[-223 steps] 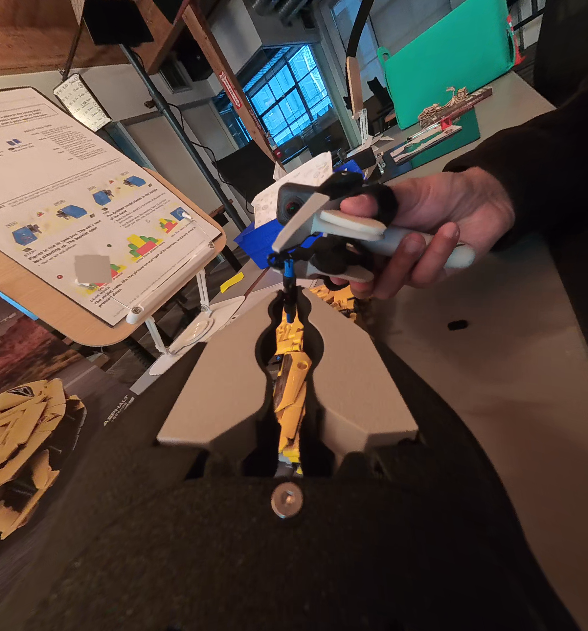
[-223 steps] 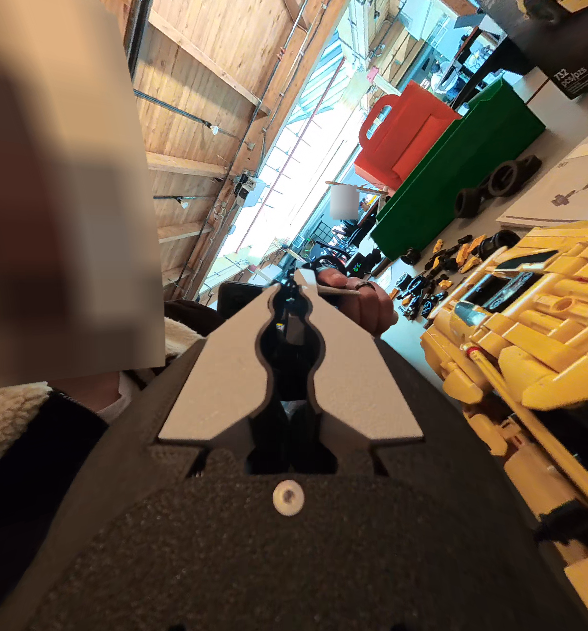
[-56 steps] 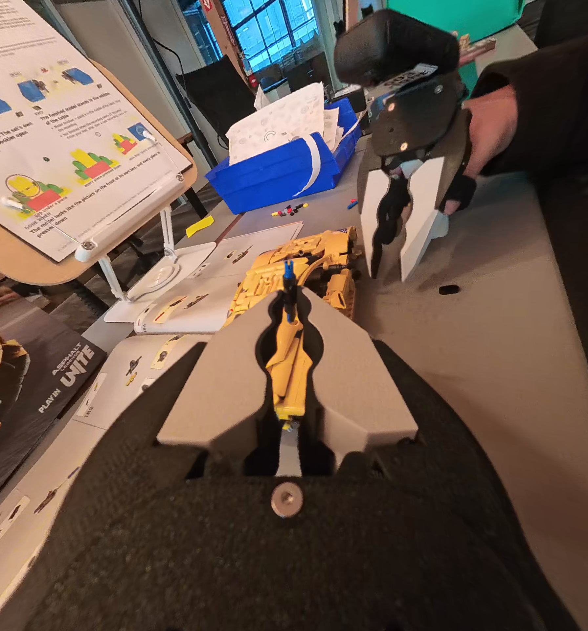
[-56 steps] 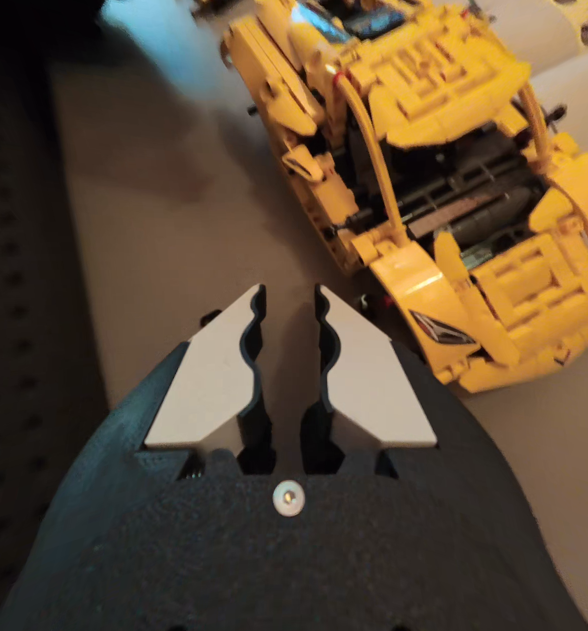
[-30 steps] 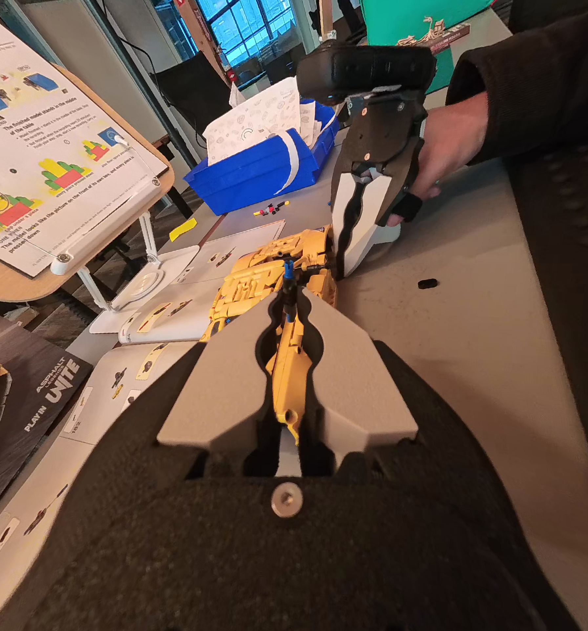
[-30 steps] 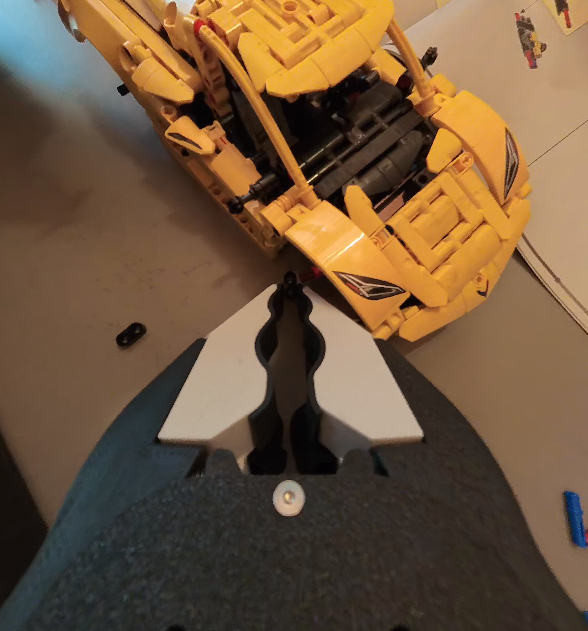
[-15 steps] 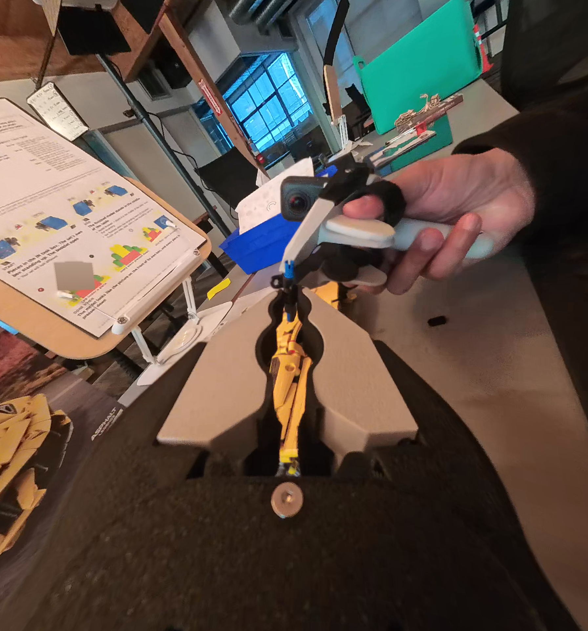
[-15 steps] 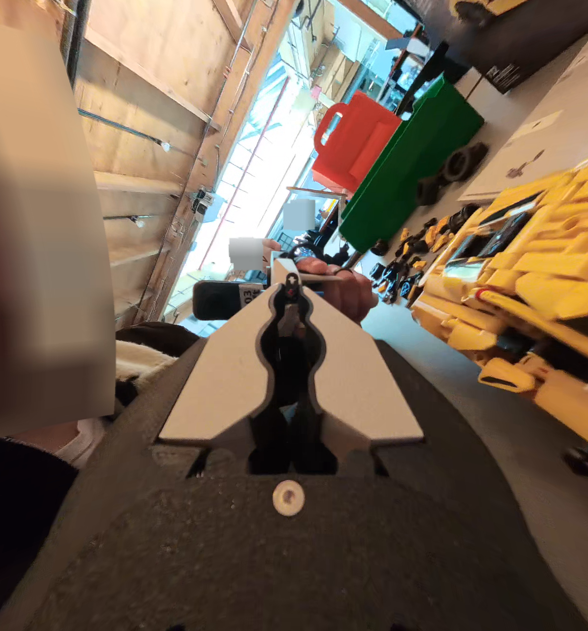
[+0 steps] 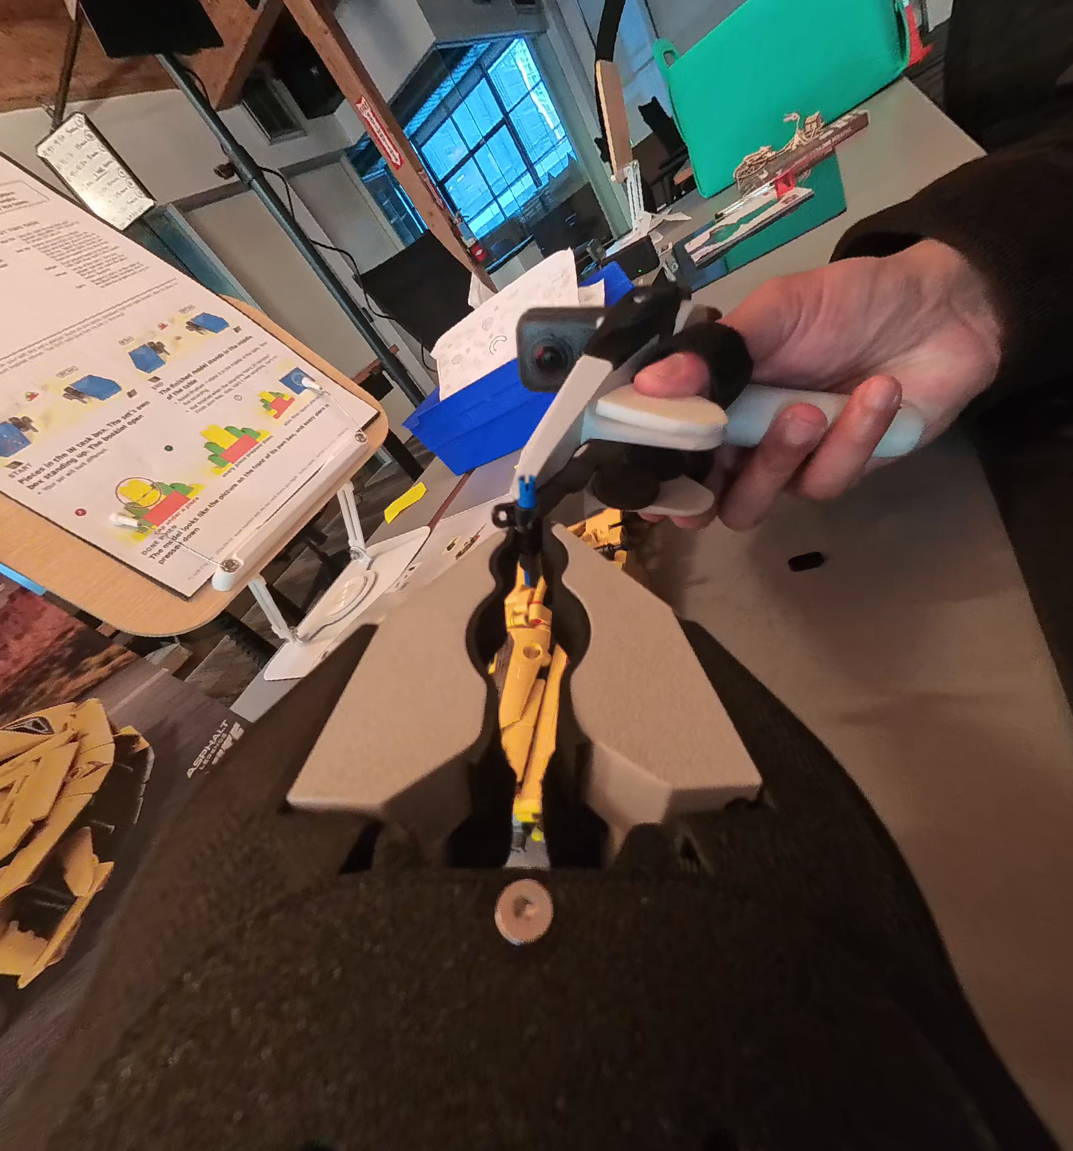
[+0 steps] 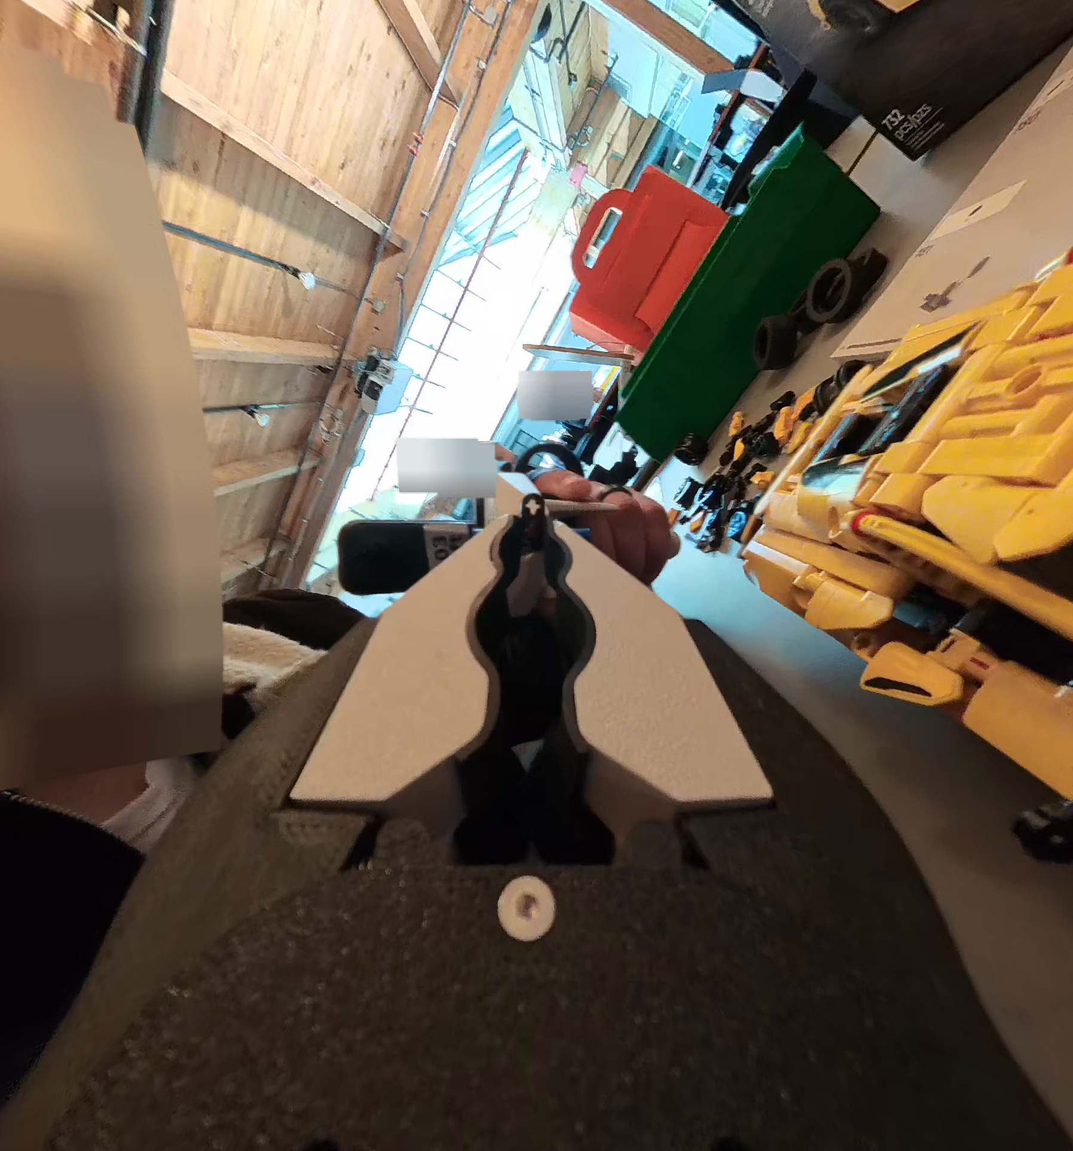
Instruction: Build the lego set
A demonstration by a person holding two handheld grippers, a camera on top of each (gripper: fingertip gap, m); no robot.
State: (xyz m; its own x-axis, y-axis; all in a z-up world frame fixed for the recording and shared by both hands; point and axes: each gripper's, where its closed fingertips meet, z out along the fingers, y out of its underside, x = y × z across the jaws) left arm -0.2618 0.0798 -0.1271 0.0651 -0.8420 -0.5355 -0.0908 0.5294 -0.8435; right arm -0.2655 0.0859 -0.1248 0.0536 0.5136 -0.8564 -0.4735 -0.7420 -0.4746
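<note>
- Two grippers meet tip to tip above the grey table (image 9: 864, 654).
- The left gripper (image 9: 524, 548) has its grey fingers (image 9: 409, 704) squeezed on a long yellow lego piece (image 9: 524, 704) with a small blue pin (image 9: 525, 498) at its far end.
- That long yellow piece lies along the fingers. Its long side runs from the gripper body out to the tips, and the blue pin sticks out past the tips, pointing away from the camera.
- The right gripper (image 10: 531, 529) has its grey fingers pressed together on a tiny black lego pin (image 10: 533, 507), which pokes out from the tips.
- In the left view, the right gripper's tip is just beside the blue pin, and a hand (image 9: 833, 374) holds that gripper's pale handle.
- The big yellow lego car (image 10: 957, 467) sits on the table, off to the right in the right view.
- Loose black and yellow lego pieces (image 10: 739, 454) lie beyond the car, near a green box (image 10: 746, 311).
- A white paper sheet with pictures (image 9: 135, 386) leans on a wooden stand to the left.
- A blue bin (image 9: 484, 417) stands behind the grippers.
</note>
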